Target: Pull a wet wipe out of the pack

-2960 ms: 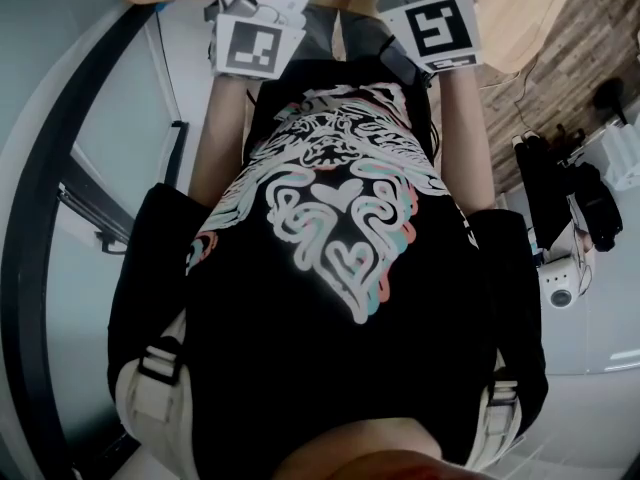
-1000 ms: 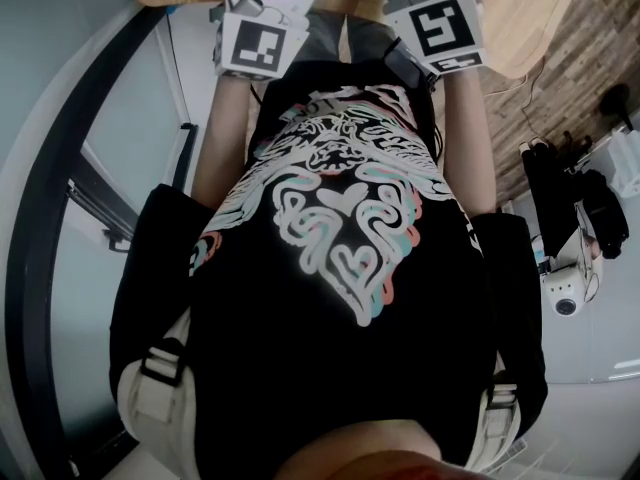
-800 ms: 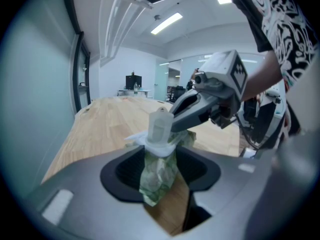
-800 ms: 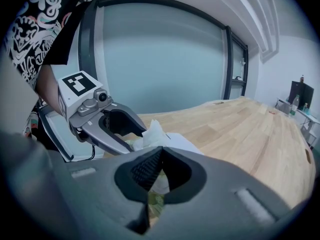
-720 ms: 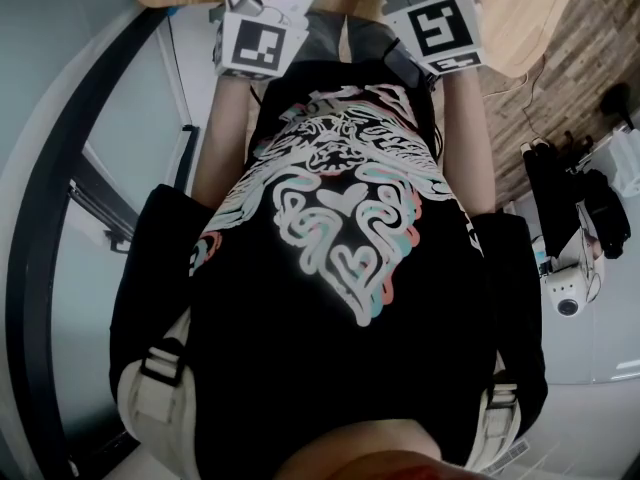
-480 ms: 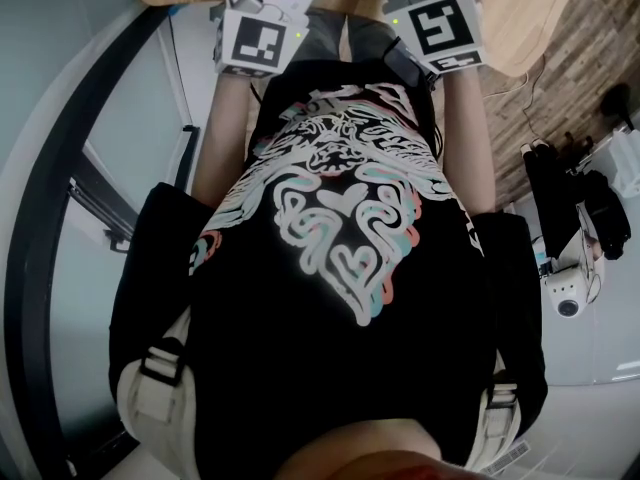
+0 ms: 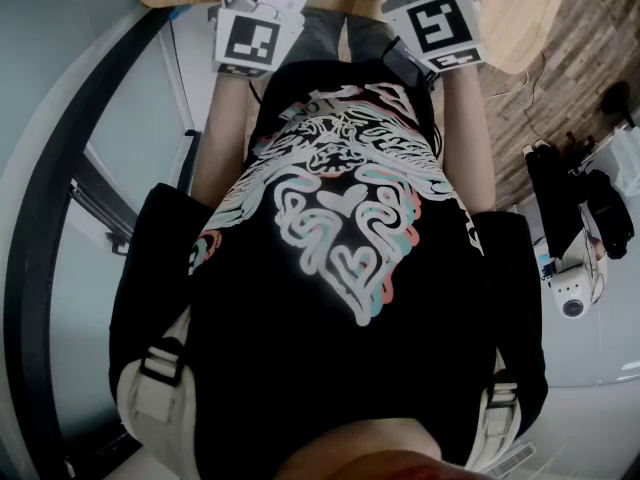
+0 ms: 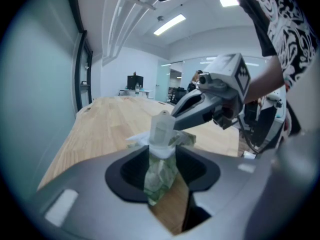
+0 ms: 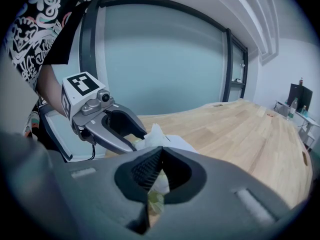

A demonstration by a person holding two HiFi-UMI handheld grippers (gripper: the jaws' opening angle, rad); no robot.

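Observation:
In the left gripper view, a green patterned wipe pack (image 8: 160, 176) stands between the jaws of my left gripper (image 8: 161, 149), which is shut on it. A white wet wipe (image 8: 162, 129) sticks up from the pack's top. My right gripper (image 8: 172, 125) reaches in from the right with its tips on that wipe. In the right gripper view, my right gripper (image 9: 159, 156) is shut, with the white wipe (image 9: 156, 135) pinched at its tips and the pack (image 9: 155, 201) showing below. My left gripper (image 9: 137, 141) holds the pack from the left. The head view shows only the marker cubes (image 7: 248, 40) (image 7: 435, 26).
A long light wooden table (image 8: 110, 119) (image 9: 240, 129) stretches away under both grippers. A glass wall with a dark frame (image 9: 150, 59) stands beside it. The person's black printed shirt (image 7: 340, 238) fills the head view. Equipment (image 7: 575, 218) stands at that view's right.

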